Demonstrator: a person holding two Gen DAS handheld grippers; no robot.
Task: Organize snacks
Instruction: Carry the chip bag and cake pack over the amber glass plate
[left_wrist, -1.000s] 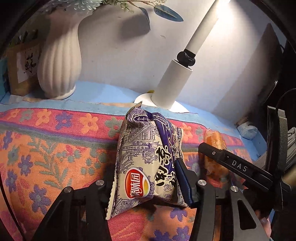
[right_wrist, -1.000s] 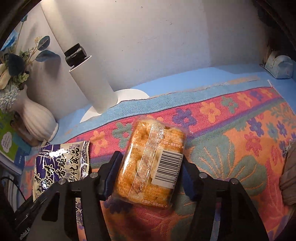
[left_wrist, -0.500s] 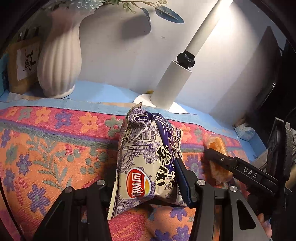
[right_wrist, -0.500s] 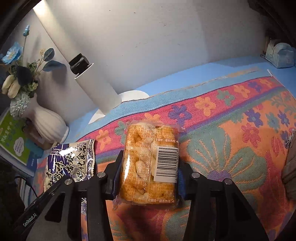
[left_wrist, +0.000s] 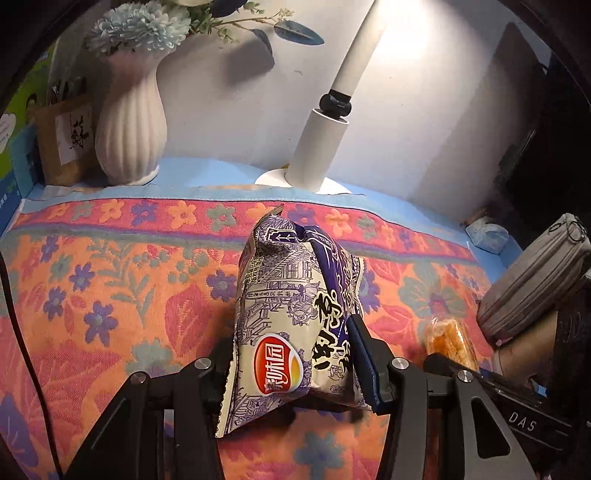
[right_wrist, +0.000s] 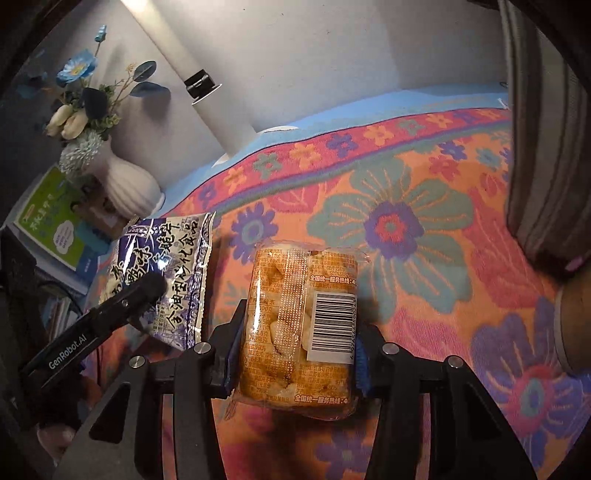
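Both hands had drifted sideways over the flowered cloth (left_wrist: 110, 288). Left gripper (left_wrist: 295, 354) clamped the chip bag (left_wrist: 284, 325), right gripper (right_wrist: 295, 354) the cracker pack (right_wrist: 295, 325), both aloft. Carry level, squeeze gently.

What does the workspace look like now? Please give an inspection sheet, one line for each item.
Surface: floral cloth over a blue table.
Job's things: purple chip bag and clear pastry pack, each clamped.
Clutter: grey pouch at right.
Grippers: left hand-held gripper shut on the chip bag; right hand-held gripper shut on the pastry pack.
Cables: thin dark cable at left edge.
Surroundings: white vase, white lamp, wall.
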